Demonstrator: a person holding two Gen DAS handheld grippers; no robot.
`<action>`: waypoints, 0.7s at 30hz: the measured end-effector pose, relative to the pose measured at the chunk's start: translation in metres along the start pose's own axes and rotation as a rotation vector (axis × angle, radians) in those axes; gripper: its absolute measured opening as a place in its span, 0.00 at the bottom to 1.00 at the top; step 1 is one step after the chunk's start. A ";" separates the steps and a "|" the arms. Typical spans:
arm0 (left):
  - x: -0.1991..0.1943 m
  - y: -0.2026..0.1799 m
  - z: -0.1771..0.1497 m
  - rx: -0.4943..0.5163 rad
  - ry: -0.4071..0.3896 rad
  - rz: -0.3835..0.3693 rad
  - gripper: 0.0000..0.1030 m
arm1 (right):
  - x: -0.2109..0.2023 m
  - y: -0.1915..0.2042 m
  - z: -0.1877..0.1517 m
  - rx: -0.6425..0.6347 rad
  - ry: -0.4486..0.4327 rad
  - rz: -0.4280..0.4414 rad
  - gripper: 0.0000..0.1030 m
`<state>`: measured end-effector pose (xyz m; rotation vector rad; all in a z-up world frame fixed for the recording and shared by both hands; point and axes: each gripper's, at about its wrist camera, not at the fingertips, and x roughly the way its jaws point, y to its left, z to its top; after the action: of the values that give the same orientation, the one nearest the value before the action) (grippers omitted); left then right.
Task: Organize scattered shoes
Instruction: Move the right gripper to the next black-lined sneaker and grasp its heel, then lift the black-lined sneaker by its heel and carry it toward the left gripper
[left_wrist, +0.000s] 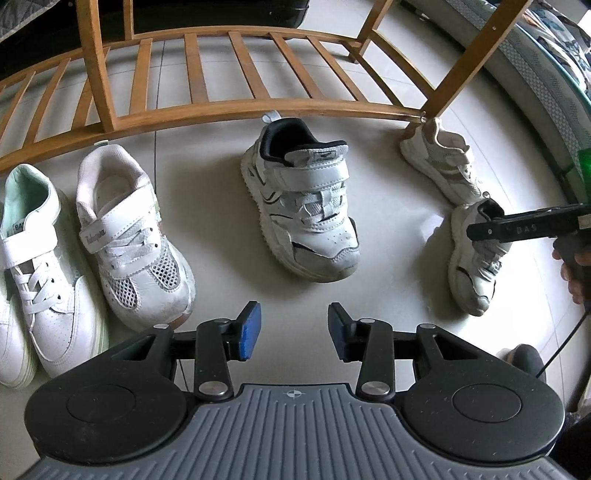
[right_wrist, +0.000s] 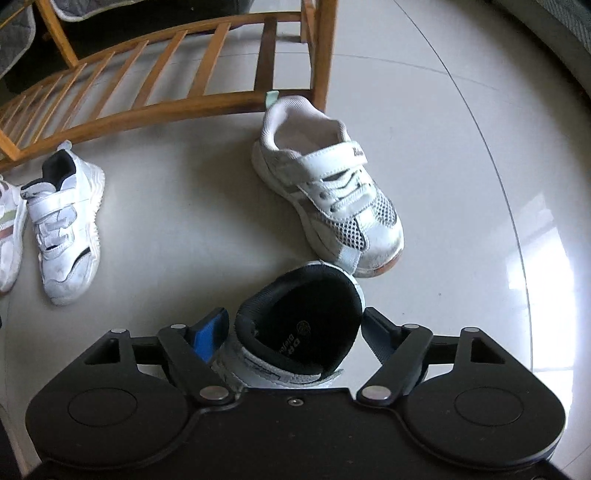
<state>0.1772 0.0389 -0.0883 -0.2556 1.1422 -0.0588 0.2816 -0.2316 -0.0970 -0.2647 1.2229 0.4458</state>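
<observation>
Several white children's sneakers lie on the pale tiled floor. My right gripper (right_wrist: 293, 326) points down over a black-lined sneaker (right_wrist: 306, 291). Its fingers flank the heel collar closely, and I see no squeeze on the collar. The left wrist view shows this sneaker (left_wrist: 469, 273) resting on the floor under the right gripper (left_wrist: 491, 230). The matching sneaker (left_wrist: 306, 206) lies mid-floor, ahead of my left gripper (left_wrist: 294, 328), which is open and holds nothing. A mesh sneaker (right_wrist: 332, 199) sits toe-to-heel against the flanked one. Another mesh sneaker (left_wrist: 129, 236) and a mint-lined one (left_wrist: 37, 266) lie side by side at the left.
A low wooden slatted rack (left_wrist: 236, 107) runs along the back, one leg (left_wrist: 443, 96) standing by the right mesh sneaker (left_wrist: 439, 162). A bed edge (left_wrist: 546, 92) curves along the right. A person's hand (left_wrist: 576, 269) and a cable (left_wrist: 565, 339) are at the right edge.
</observation>
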 end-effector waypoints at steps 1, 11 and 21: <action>0.000 0.000 0.000 0.001 0.001 -0.001 0.41 | 0.000 0.001 -0.001 -0.002 0.002 0.001 0.77; 0.003 -0.012 0.000 0.051 0.012 -0.019 0.42 | -0.005 0.032 -0.010 -0.008 0.054 0.104 0.76; -0.003 -0.033 0.011 0.148 -0.012 -0.042 0.45 | -0.004 0.069 -0.006 -0.075 0.063 0.190 0.73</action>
<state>0.1887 0.0089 -0.0739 -0.1478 1.1152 -0.1781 0.2432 -0.1736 -0.0919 -0.2284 1.3005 0.6529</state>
